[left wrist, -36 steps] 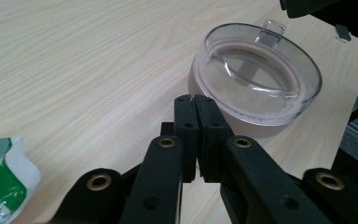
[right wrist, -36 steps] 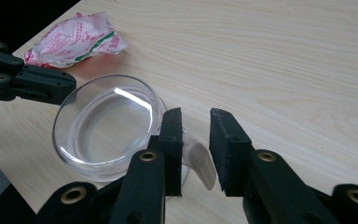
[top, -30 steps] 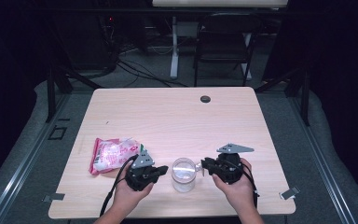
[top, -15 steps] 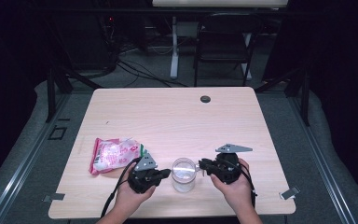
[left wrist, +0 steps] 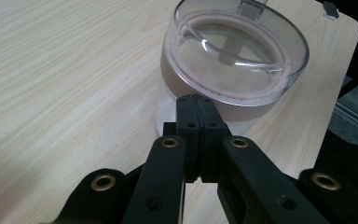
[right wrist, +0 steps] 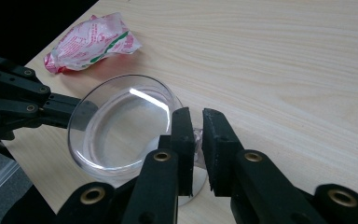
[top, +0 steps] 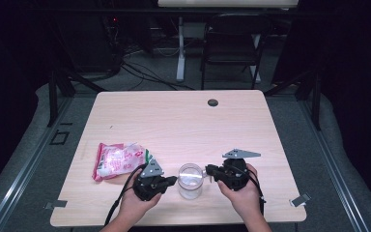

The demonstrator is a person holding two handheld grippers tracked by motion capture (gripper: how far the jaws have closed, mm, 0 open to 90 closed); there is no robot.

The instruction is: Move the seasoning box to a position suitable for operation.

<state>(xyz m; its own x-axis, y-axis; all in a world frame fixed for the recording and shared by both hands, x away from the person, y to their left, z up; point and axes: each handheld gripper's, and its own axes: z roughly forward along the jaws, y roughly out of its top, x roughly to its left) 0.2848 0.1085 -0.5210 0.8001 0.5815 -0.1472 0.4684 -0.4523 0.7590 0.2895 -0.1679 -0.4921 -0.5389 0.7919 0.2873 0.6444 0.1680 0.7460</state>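
Clear glass mug [top: 190, 180] stands upright on the pale wood table [top: 183, 125], near the front edge, between the two hands. Left hand-held gripper [top: 170, 180] comes in from the mug's left side; in the left gripper view its jaws are pressed flat together with nothing between them, tips [left wrist: 197, 105] just at the mug [left wrist: 233, 70] wall below the rim; whether they actually touch the glass cannot be told. Right hand-held gripper [top: 208, 170] sits at the mug's right side, at the handle. In the right gripper view its jaws [right wrist: 195, 135] stand a narrow gap apart, with a sliver of clear glass, the mug's handle, showing in that gap; the jaws have just been closing on it, but the pads do not visibly press it yet. In that same view the mug [right wrist: 121, 126] appears from above, mouth wide, empty as far as can be seen, with the left hand-held gripper [right wrist: 70, 106] reaching its far side. A pink and white plastic packet [top: 118, 160] with a green stripe lies flat on the table to the left of the left hand, well apart from the mug. A small dark round disc [top: 213, 102] is set in the table near the far edge. A dark chair [top: 234, 38] stands on the floor beyond the table.
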